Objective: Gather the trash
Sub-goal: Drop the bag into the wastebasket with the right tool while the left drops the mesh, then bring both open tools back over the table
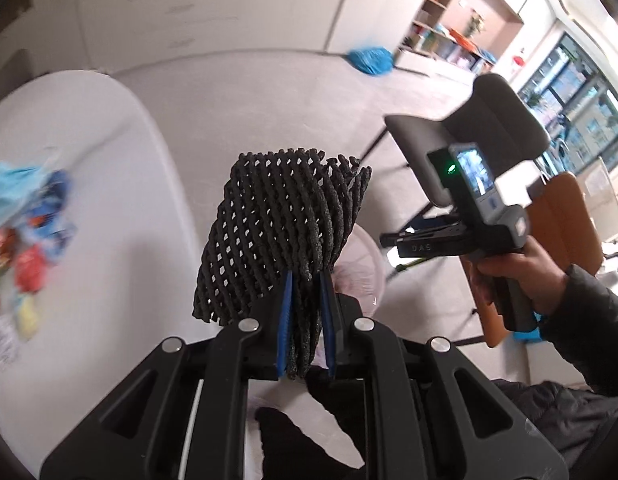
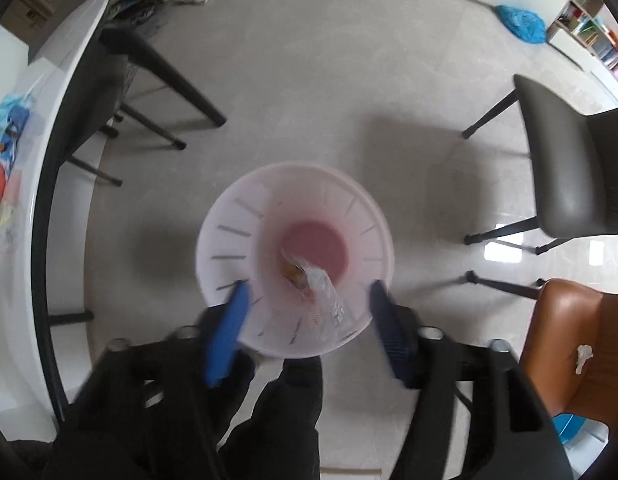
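Observation:
My left gripper is shut on a black foam net sleeve and holds it up in the air, beside the white table. A blurred pile of coloured wrappers and trash lies on that table at the left. My right gripper is open and empty, above a white round waste bin on the floor. A clear plastic wrapper lies inside the bin. The right gripper also shows in the left wrist view, held in a hand.
A grey chair and a brown chair stand to the right of the bin. The table edge and its black legs are at the left. A blue bag lies on the far floor by shelves.

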The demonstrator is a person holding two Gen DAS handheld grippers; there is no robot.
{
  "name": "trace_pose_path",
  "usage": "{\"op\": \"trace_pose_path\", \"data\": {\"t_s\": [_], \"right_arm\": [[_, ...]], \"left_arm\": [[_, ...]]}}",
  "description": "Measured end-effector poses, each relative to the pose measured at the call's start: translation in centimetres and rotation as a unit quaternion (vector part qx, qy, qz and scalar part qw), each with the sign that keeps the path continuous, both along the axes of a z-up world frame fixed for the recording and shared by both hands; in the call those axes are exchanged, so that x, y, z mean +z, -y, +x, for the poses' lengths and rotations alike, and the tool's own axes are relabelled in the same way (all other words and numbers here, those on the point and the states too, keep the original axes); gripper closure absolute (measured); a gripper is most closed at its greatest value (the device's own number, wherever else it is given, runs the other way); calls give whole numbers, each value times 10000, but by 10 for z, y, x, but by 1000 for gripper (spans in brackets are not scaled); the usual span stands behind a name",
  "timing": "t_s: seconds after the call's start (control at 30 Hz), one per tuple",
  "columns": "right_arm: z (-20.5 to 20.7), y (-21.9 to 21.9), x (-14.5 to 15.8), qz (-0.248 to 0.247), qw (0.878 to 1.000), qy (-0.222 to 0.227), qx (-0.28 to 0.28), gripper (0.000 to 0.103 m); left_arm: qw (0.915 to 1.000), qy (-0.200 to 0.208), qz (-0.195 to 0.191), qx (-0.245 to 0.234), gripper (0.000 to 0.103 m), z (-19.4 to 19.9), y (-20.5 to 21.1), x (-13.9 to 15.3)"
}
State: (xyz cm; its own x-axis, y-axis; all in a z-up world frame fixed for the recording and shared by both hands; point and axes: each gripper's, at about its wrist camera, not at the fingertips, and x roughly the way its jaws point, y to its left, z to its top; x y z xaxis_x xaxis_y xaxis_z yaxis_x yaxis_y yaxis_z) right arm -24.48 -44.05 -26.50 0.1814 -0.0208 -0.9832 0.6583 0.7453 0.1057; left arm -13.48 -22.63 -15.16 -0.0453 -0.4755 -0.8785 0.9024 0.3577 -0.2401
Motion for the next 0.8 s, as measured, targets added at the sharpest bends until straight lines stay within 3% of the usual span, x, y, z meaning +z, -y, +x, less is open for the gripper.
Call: {"op": "trace_pose_path", "data": {"t_s": [0.2, 0.27, 0.33, 0.43, 0.63, 0.8], "right_arm": [[-28, 34, 40, -356, 9990, 157, -202, 15], [-34, 44, 56, -457, 9982, 279, -263, 12], [-37, 50, 67, -530, 9975, 373, -279, 9], [-38, 56, 80, -635, 9966, 466, -245, 8], [-24, 52, 90, -606, 9957, 700, -73, 8], [-7, 29, 108, -692, 9928, 945, 249, 8]], "left_arm": [[9986, -191, 265, -425, 88, -29, 61, -38], [9980, -221, 357, -473, 78, -36, 73, -45], [9977, -251, 442, -452, 41, -41, 81, -49], [9985, -152, 353, -387, 24, -47, 83, -42], [9992, 231, 324, -59, 15, -33, 67, -13], [9963, 717, -15, 466, 12, -16, 33, 30]]}}
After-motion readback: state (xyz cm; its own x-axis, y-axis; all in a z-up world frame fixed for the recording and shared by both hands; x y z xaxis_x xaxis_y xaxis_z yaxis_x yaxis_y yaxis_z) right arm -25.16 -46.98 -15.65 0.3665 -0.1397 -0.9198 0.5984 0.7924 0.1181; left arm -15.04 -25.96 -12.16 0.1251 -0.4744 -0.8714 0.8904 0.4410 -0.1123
